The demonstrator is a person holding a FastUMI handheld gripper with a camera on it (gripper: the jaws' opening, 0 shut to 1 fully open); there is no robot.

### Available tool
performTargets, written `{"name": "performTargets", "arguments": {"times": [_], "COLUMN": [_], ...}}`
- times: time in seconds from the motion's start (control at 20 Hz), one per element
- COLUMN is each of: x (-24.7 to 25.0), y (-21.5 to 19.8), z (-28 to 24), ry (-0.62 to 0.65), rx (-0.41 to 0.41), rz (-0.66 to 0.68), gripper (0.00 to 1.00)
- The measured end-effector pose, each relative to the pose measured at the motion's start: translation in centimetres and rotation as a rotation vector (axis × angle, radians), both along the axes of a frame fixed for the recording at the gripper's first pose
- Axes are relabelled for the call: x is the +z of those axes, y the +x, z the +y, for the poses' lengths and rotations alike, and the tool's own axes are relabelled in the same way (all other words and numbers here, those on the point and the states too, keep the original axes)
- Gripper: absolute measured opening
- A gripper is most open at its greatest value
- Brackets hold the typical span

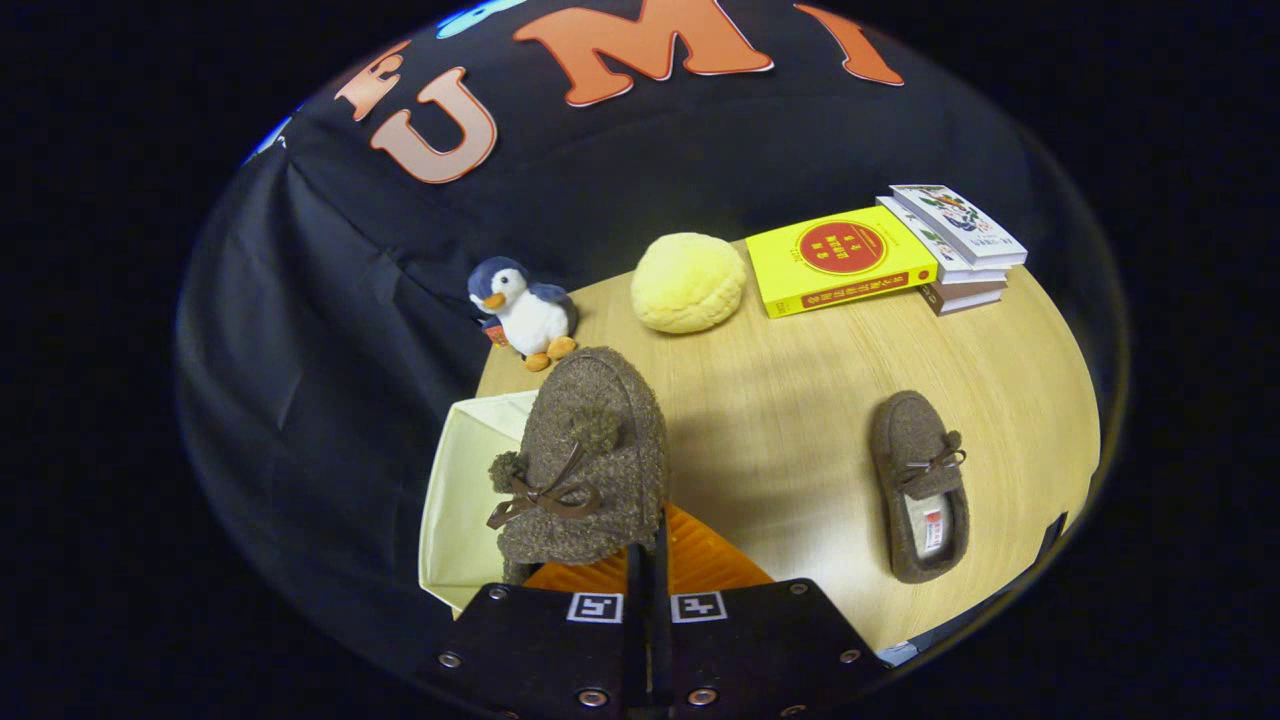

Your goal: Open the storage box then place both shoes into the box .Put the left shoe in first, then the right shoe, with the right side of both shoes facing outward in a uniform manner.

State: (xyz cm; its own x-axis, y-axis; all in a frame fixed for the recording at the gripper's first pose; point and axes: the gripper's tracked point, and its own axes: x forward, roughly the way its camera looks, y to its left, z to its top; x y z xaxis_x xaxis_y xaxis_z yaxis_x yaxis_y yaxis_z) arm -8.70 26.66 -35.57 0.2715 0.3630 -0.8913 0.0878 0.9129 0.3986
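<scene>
My gripper [647, 548] is shut on the heel edge of a brown fuzzy shoe [590, 450] with a bow and pom-poms. The shoe hangs lifted, toe pointing away from me, above the inner edge of an open cream storage box [465, 490] at the table's left side. The box's inside looks bare where I can see it. The second brown shoe [920, 485] lies flat on the wooden table [790, 400], to the right of the fingers, toe pointing away, its pale lining showing.
Beyond the held shoe a plush penguin [522, 312] sits at the table's back left edge. A round yellow cushion [688, 282] lies behind centre. A yellow book [838, 260] and a stack of books [955, 245] lie at the back right.
</scene>
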Motion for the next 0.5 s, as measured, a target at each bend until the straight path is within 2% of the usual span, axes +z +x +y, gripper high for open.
{"name": "performTargets", "arguments": {"times": [0.25, 0.5], "x": [1.0, -0.5], "y": [0.4, -0.2], "z": [6.2, 11.9], "ry": [0.046, 0.041], "rx": [0.012, 0.045], "rz": [0.004, 0.029], "gripper": [0.03, 0.03]}}
